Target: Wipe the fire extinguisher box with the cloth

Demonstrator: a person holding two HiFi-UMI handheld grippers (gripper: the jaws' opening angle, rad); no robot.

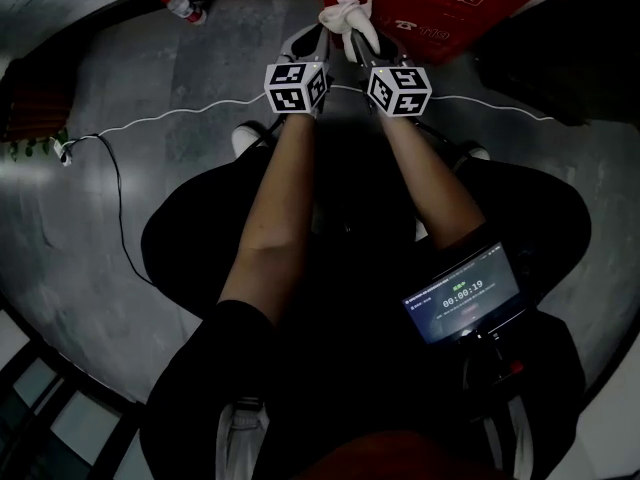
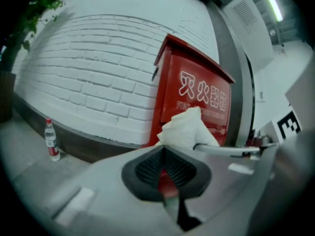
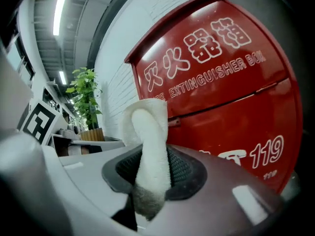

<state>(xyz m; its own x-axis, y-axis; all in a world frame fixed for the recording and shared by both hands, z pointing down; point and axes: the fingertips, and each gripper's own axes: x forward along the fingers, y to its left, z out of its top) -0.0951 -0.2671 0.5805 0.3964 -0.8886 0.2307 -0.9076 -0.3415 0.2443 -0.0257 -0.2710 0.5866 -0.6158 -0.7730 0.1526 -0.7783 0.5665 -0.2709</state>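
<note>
**A:** Where is the box?

**B:** The red fire extinguisher box point(image 3: 231, 82) stands upright against the white brick wall point(image 2: 98, 68). It is close in front of both grippers.

**A:** And the cloth?

**B:** The white cloth point(image 3: 150, 146) is in the right gripper point(image 3: 152, 173). Its fingers pinch a folded strip, and a bunched loop stands out past the tips toward the box's front. I'd say it is held that way so the soft wad meets the red panel, not the fingers.

**A:** The left one?

**B:** The left gripper point(image 2: 165, 168) has its fingers pressed together on nothing. It sits just beside the right one, with the cloth showing beyond it, and it seems merely alongside, not helping.

**A:** Has the wiping begun?

**B:** Probably not. The cloth looks just short of the panel, though I can't be sure they are apart.

**A:** Anything else around?

**B:** A water bottle point(image 2: 51, 139) stands on the floor by the wall, well left of the box. A white cable point(image 1: 160, 118) runs across the floor near the person's feet.
</note>
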